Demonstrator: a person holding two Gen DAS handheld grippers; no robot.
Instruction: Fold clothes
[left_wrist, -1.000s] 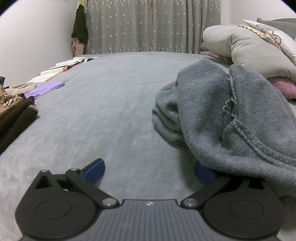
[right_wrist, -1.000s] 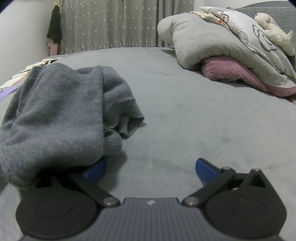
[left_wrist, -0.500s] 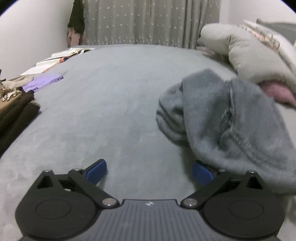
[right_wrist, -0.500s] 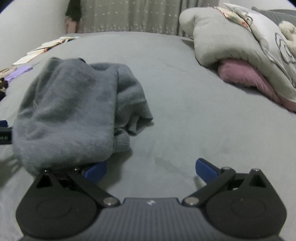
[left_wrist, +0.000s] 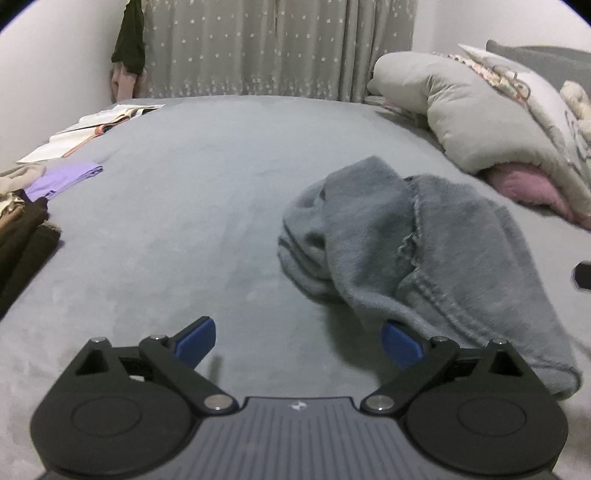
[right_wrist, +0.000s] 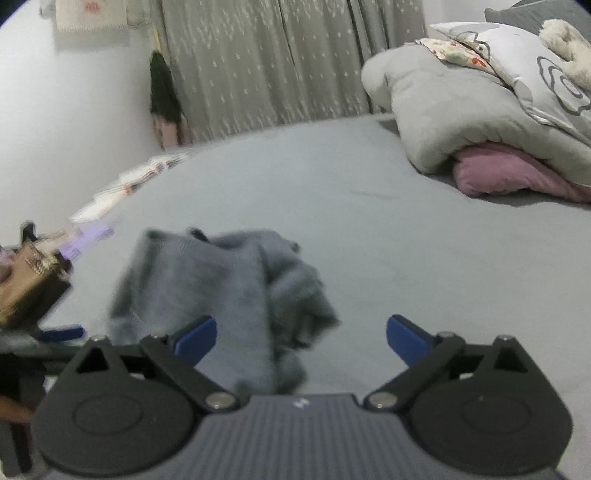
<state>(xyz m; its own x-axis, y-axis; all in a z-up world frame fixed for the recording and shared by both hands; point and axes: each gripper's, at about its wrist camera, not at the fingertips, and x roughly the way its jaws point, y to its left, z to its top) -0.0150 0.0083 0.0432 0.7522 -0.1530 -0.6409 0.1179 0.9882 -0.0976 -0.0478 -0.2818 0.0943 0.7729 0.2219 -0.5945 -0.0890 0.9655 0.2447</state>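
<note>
Since the gray sweater (left_wrist: 424, 251) lies soft, floppy and bunched on the bed (left_wrist: 221, 184), both wide-open, empty grippers, left (left_wrist: 298, 341) closing slightly and right (right_wrist: 301, 338), should pinch its ribbed hem.

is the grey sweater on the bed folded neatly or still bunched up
Bunched up. The grey sweater lies in a rumpled heap on the bed, with uneven layers and a crooked hem.

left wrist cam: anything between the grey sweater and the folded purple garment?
Nothing: bare grey bedspread between the grey sweater and the folded purple garment, in the left wrist view.
</note>
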